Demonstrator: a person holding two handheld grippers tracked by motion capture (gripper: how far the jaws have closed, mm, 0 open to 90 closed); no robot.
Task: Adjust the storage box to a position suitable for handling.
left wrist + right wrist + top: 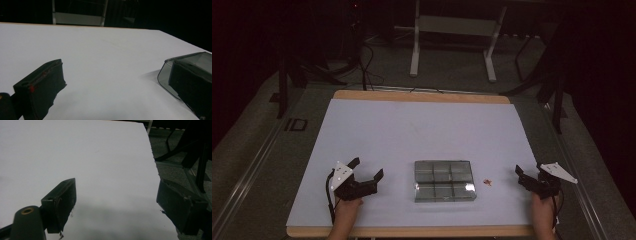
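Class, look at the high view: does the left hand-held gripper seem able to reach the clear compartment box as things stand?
Probably yes. The left hand-held gripper stands open beside the clear compartment box, with bare white table between them.

Table: a white sheet is covering a table with a pale wooden edge, which is showing along the far and near sides.
Floor: grey carpet is spreading around and beyond the table.
Furniture: a white metal frame on two legs is standing on the floor past the far edge.
Cables: dark cables are trailing over the carpet at far left.
Stands: dark legs, possibly tripods, are rising at both sides.
Rail: a grey strip marked "ID" is running along the left side.
Light: the tabletop is catching the light while the room behind is lying in near darkness.
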